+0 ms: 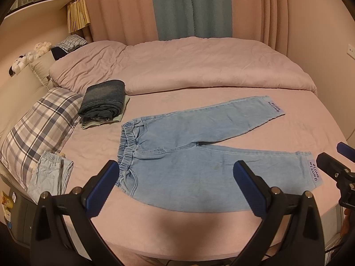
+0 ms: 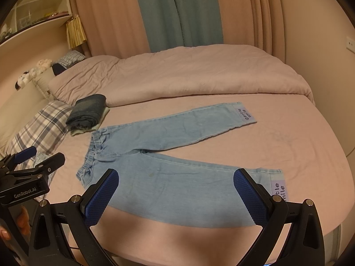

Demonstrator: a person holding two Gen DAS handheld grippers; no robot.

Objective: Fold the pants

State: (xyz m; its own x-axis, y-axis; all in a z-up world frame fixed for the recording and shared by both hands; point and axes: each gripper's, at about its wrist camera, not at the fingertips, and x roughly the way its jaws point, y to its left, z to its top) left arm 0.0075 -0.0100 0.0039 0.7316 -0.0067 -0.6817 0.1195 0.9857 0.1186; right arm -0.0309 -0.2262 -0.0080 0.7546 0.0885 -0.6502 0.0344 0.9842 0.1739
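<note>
From my left wrist camera, my left tongs (image 1: 177,185) fill the bottom of the frame, spread wide with nothing between them; the blue pads (image 1: 101,190) are ribbed rubber on black arms. Above them, in the middle of the frame, the pants (image 1: 199,150) lie flat on the pink sheet of the bed (image 1: 299,128): light blue denim, gathered elastic waistband pointing left, the two legs splayed in a V toward the right. Each cuff carries a lilac patch (image 1: 316,171) reading "gentle smile". At centre left sits a folded stack of dark washed jeans (image 1: 104,102) on a pale green cloth, and beside it a plaid pillow (image 1: 37,130). Another pale denim garment (image 1: 50,177) lies crumpled at lower left. A rumpled pink duvet (image 1: 177,66) crosses the upper half. My right tongs (image 1: 332,161) poke in at the right edge, and I cannot tell from here how far apart they stand.

From my right wrist camera, my right tongs (image 2: 176,187) are likewise wide apart and hold nothing, their blue pads (image 2: 250,196) showing a fine knurled grid. The pants (image 2: 173,155) spread across the middle of the frame, the nearer leg just beyond the fingertips. The far cuff patch (image 2: 243,113) again reads "gentle smile"; the near one is partly hidden behind the right pad. My left tongs (image 2: 35,157) appear at the left edge, the black body printed "GenRobot.AI". Pink and teal curtains (image 2: 177,11) hang across the top.
</note>
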